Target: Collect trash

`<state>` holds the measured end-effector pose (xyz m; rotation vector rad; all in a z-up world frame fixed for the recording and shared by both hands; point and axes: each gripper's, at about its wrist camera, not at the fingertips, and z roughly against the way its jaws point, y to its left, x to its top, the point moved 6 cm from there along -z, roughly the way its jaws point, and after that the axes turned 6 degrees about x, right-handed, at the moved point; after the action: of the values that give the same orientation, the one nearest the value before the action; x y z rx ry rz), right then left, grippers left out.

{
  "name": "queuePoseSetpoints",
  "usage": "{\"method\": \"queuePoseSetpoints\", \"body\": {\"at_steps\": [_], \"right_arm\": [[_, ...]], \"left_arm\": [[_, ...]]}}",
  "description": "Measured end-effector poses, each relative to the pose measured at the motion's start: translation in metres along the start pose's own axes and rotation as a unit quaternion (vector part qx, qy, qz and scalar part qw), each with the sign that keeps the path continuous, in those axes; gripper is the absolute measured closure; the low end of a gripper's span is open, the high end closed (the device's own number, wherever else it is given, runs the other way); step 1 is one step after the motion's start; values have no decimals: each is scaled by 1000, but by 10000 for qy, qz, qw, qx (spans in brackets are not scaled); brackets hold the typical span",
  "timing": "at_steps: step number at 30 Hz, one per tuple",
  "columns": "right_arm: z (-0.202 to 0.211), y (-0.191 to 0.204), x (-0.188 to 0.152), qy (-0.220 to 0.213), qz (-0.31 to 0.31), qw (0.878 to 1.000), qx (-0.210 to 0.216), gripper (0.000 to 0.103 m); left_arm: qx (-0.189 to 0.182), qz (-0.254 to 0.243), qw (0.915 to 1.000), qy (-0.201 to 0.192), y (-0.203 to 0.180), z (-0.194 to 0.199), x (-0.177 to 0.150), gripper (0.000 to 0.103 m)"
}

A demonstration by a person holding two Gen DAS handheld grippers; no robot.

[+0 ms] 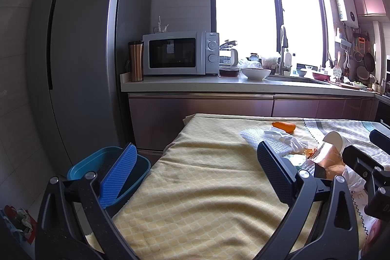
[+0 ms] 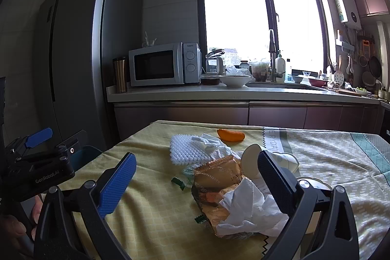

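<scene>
With my right gripper [image 2: 195,179] spread wide and empty over the near crumpled tissue [image 2: 246,208], I judge it light and soft, so I'd pinch its bunched middle.

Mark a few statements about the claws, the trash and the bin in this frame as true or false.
1. Both claws are open and hold nothing. True: left claw, right claw.
2. The orange peel lies on the table's far side, beyond the white foam net. True.
3. The blue bin stands on the table. False: it sits below the table's left edge.
4. The paper cup stands upright. False: it lies on its side.
5. The crumpled tissue rests against the golden snack bag. True.
</scene>
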<state>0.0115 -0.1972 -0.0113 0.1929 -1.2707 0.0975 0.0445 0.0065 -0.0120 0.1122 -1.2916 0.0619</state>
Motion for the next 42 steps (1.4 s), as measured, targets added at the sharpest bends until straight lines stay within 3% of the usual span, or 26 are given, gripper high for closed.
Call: {"method": "queuePoseSetpoints", "body": {"at_steps": [17, 21, 26, 30, 35, 42], "right_arm": [[0, -4, -1, 26, -44, 10000, -7, 7], [-2, -14, -2, 70, -106, 9999, -67, 7], [-1, -37, -10, 203, -303, 9992, -182, 7], [1, -48, -18, 333, -358, 9986, -178, 8], [-2, -58, -32, 647, -490, 9967, 16, 32], [-7, -75, -46, 948, -758, 9924, 209, 58]], "left_arm": [[-126, -23, 9999, 55, -5, -4, -1, 6], [-355, -108, 9992, 123, -16, -6, -3, 6], [-921, -413, 9944, 326, -46, -11, -8, 6], [-1436, -691, 9865, 390, -77, -15, -11, 6], [-2082, -939, 9717, 604, -116, -30, -14, 6], [-2917, -1064, 9428, 1217, -158, -50, -29, 25]]}}
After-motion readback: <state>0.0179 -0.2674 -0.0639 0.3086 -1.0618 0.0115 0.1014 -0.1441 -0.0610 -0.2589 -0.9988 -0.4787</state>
